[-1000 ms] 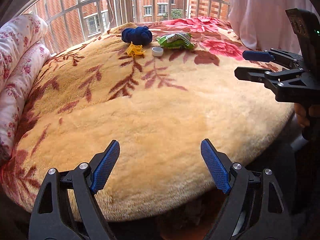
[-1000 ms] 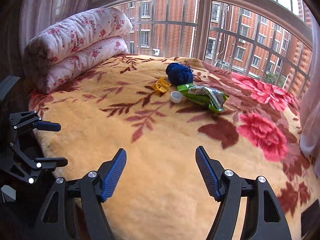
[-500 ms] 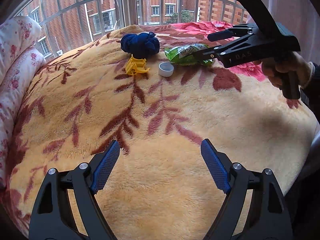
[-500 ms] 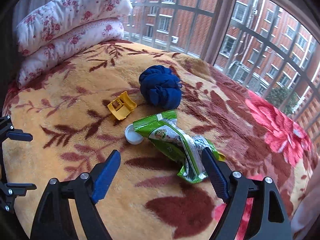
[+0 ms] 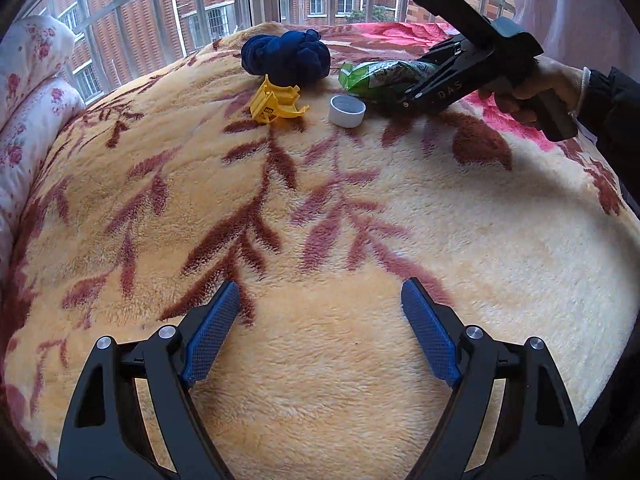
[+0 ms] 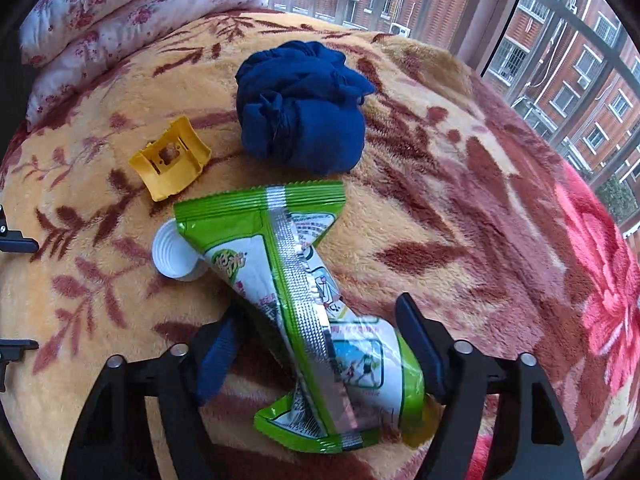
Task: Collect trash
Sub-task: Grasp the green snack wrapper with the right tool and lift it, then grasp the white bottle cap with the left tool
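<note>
A green snack wrapper lies on the floral blanket; it also shows in the left wrist view. My right gripper is open, its fingers on either side of the wrapper, low over it. A white bottle cap touches the wrapper's left edge and shows in the left wrist view. A yellow plastic piece and a balled dark blue cloth lie beyond. My left gripper is open and empty over the near blanket. The right gripper shows in its view.
Rolled floral bedding lies along the left side of the bed. A barred window stands behind the bed. A white curtain hangs at the right. The blanket drops off at the bed's right edge.
My right gripper has moved forward and down until its open fingers straddle the green wrapper. My left gripper has moved forward over the blanket, still open.
</note>
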Tool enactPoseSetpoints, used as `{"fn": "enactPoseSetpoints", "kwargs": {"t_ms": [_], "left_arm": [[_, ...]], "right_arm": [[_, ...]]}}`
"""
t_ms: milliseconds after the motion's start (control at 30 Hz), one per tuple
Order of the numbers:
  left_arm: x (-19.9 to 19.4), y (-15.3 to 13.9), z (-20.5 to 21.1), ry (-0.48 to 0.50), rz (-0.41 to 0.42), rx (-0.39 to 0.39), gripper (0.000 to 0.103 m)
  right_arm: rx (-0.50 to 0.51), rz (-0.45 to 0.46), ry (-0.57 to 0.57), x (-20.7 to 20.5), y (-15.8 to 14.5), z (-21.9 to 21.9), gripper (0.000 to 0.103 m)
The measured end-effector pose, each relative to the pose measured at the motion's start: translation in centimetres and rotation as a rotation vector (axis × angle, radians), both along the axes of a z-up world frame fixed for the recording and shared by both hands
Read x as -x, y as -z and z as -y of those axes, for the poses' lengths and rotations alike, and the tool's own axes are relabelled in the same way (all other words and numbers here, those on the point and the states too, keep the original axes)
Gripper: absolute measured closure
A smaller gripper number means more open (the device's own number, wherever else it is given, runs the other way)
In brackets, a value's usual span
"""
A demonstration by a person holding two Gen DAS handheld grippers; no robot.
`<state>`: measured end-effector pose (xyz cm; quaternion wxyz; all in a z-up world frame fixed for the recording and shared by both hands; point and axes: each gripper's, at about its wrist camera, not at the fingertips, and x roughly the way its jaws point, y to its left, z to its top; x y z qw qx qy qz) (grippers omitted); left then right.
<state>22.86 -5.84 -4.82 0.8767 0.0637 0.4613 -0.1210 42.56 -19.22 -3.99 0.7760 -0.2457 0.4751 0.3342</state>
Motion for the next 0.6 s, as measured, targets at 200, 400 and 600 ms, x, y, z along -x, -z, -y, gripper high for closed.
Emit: {"fn": "enactPoseSetpoints", "kwargs": {"t_ms": [200,400,600], "left_arm": [[-0.1,0.0,0.0,-0.007,0.001,-0.002,0.022],[-0.2,-1.3,1.1,0.010,0.036,-0.003,0.022],[-2.8,-2.6,3.6,0.057,0.066,0.059,0.022]], "right_arm": [[-0.125,-0.026,0.129,1.0,-0.6,1.7,0.070],[-0.276,0.046,0.327,5.8,-2.2,5.4,0.071],[-0.286,0.273,0.537,12.8,-3.5,8.0,0.071]]}}
